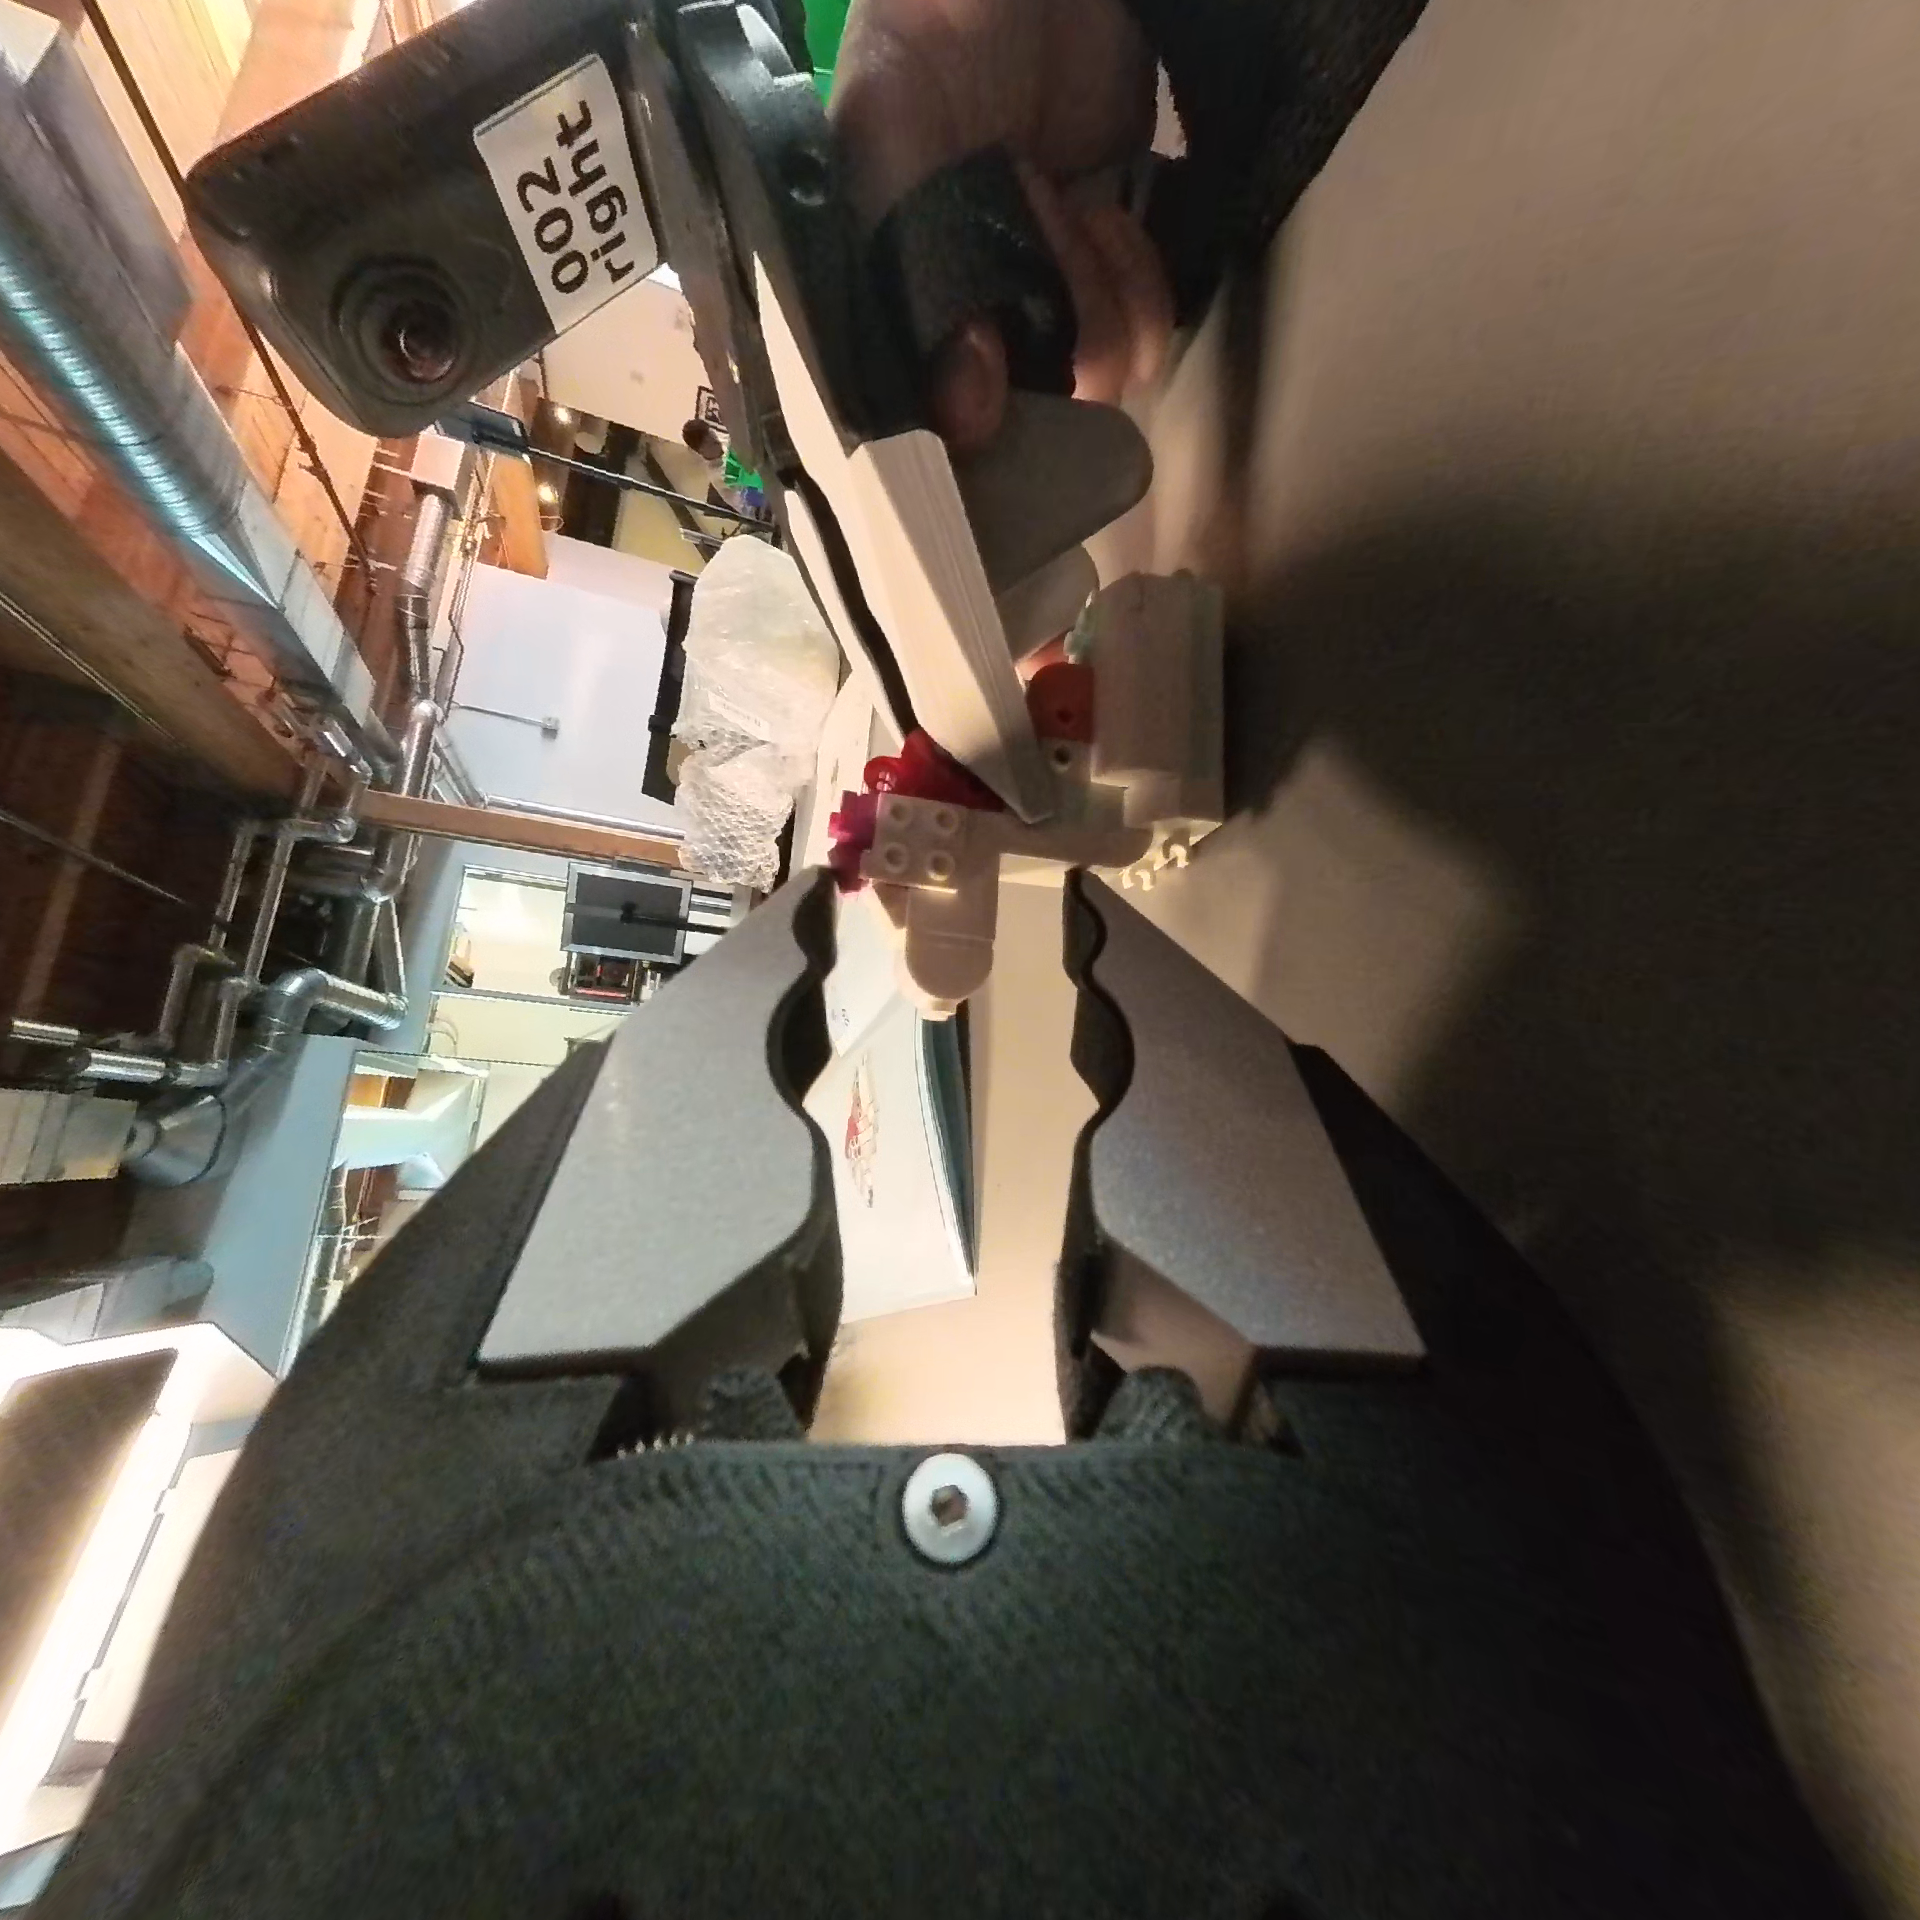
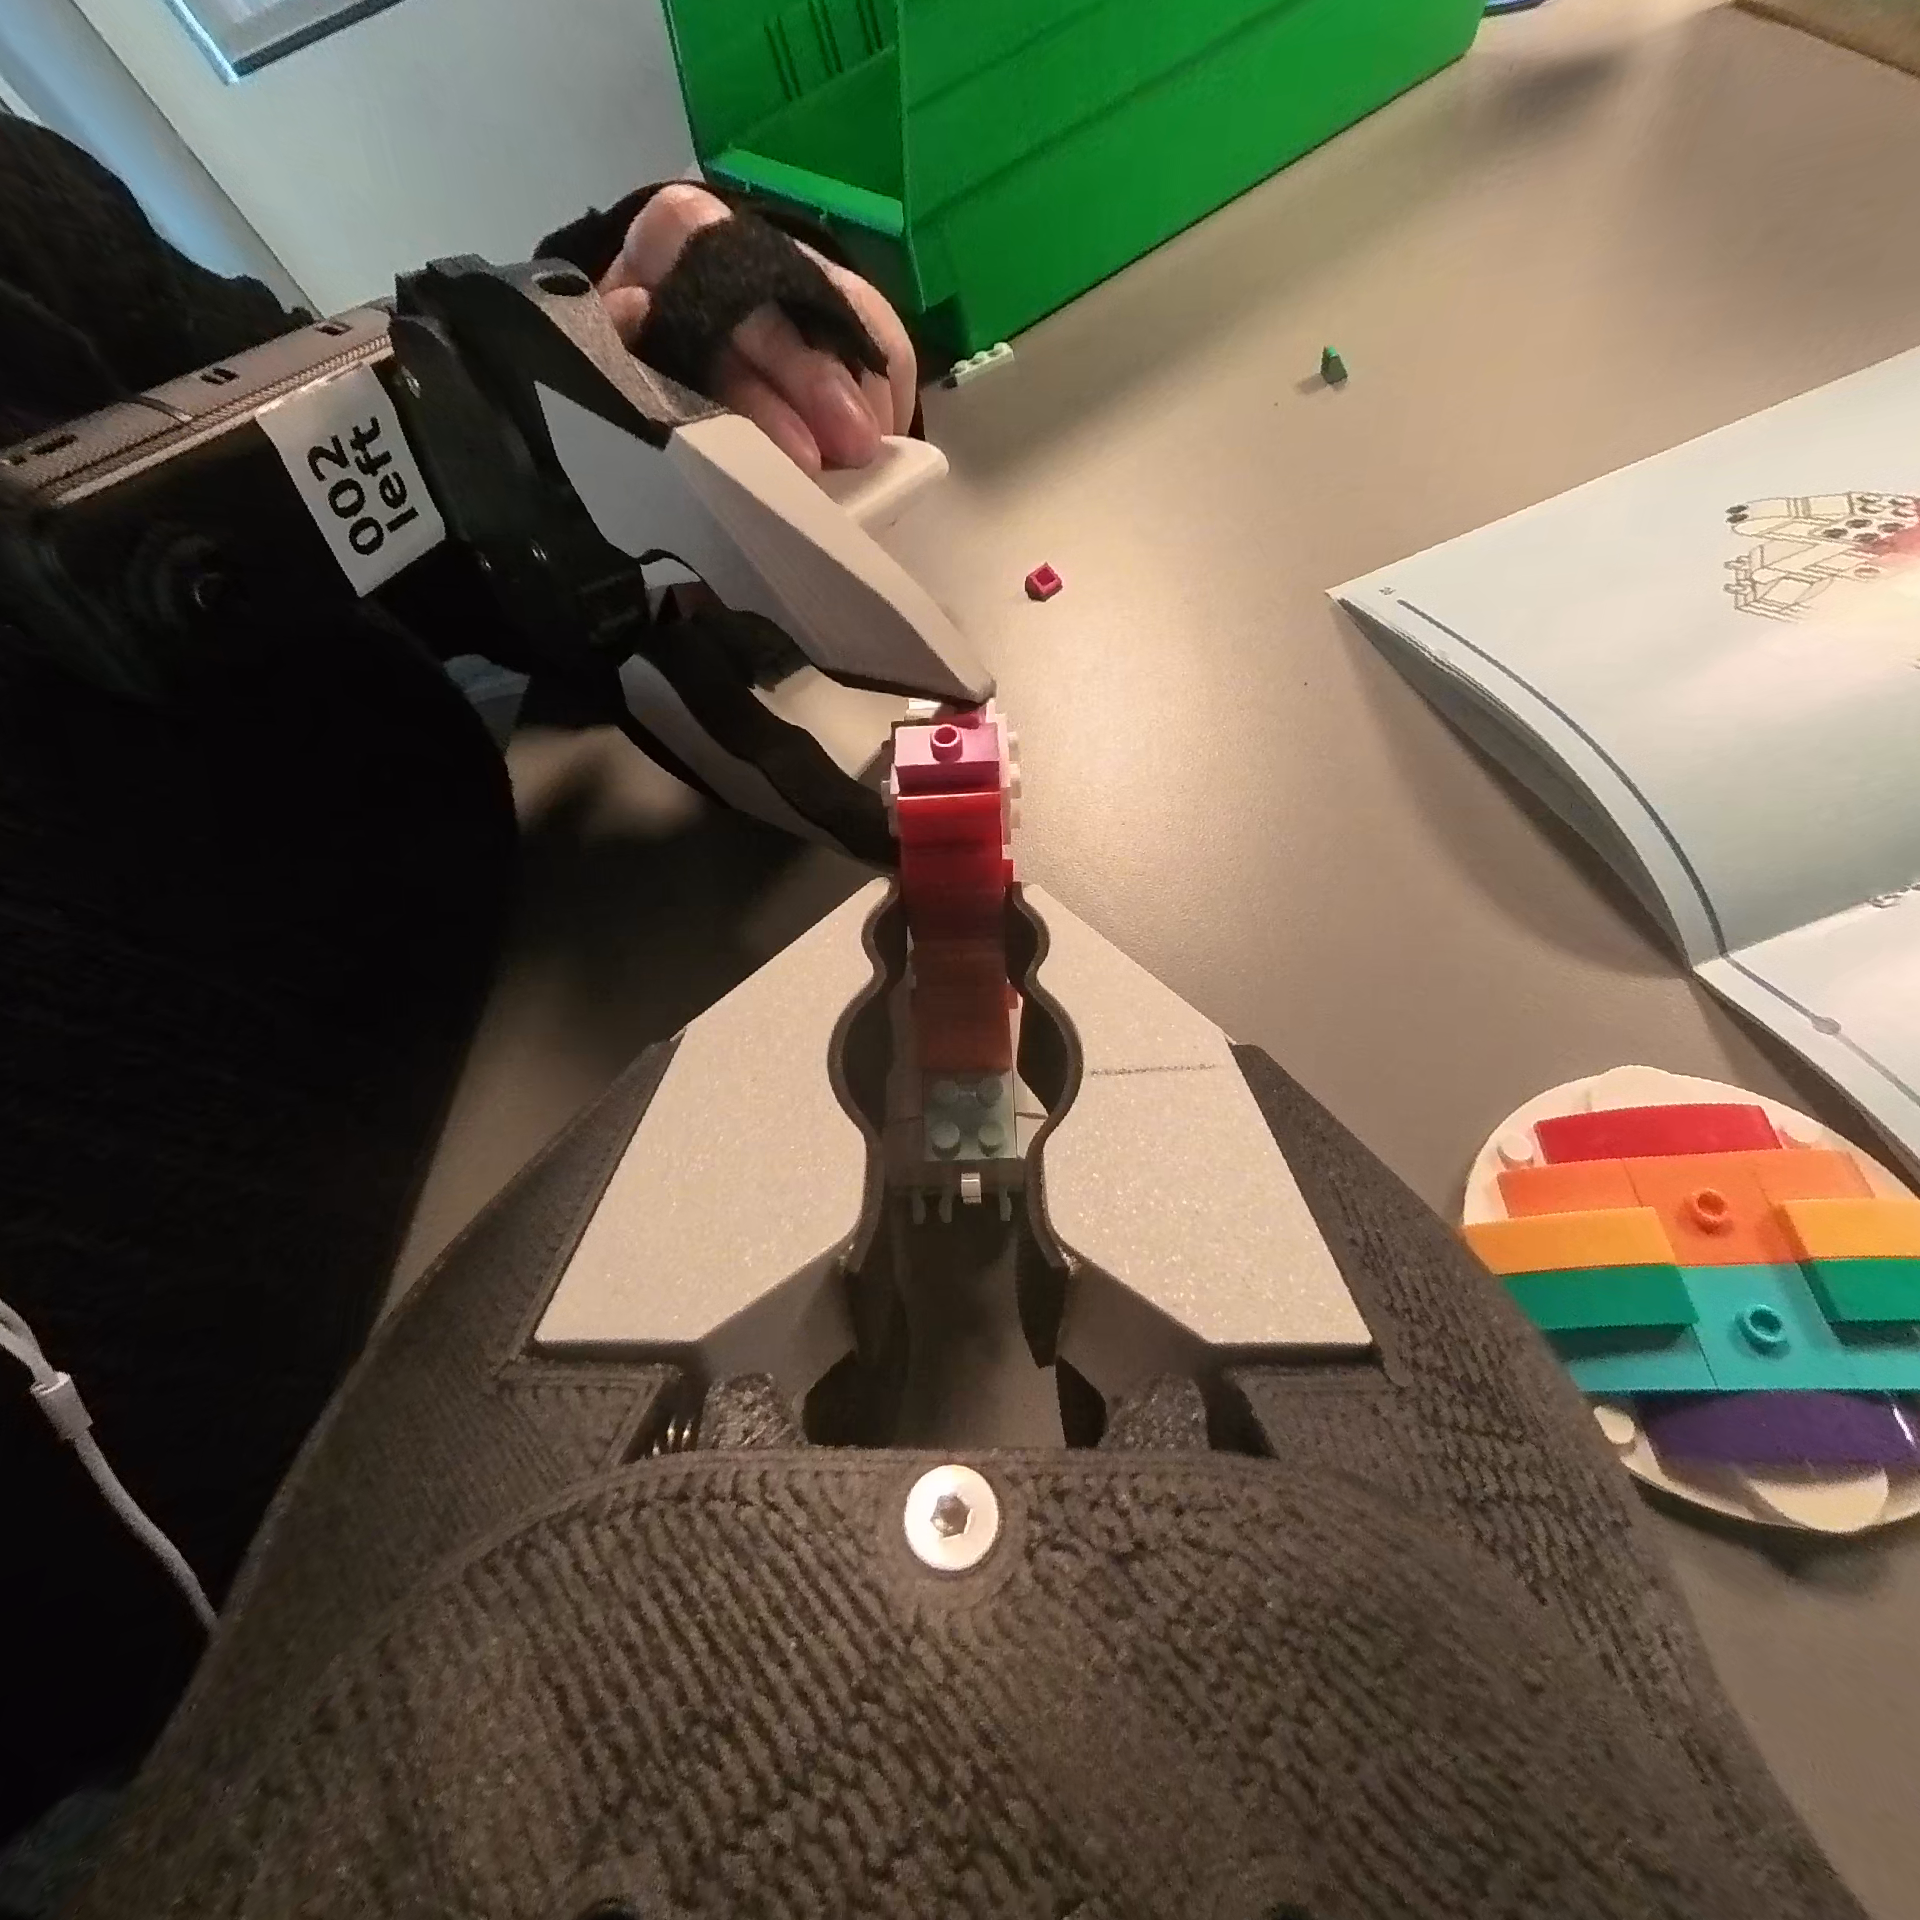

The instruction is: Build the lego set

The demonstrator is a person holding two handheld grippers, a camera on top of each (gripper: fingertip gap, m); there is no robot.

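Observation:
My right gripper (image 2: 954,914) is shut on a small lego model (image 2: 951,831) made of red, pink, white and grey bricks, which sticks out forward past the fingertips. My left gripper (image 1: 951,904) is open. Its tips stand either side of the model's far end, where a white rounded piece (image 1: 940,951) and magenta bits (image 1: 904,779) show. In the right wrist view the left gripper (image 2: 925,764) comes in from the left, its upper finger (image 2: 831,582) resting at the pink top brick. The right gripper's white finger (image 1: 935,623) crosses the model (image 1: 1143,717) in the left wrist view.
A round white plate with rainbow bricks (image 2: 1683,1278) lies at the right on the table (image 2: 1195,499). An open instruction booklet (image 2: 1662,727) lies beyond it. A green bin (image 2: 1039,135) stands at the back. Loose magenta (image 2: 1042,582) and green (image 2: 1333,364) pieces lie nearby. Less than 4 cm separates the two grippers' tips.

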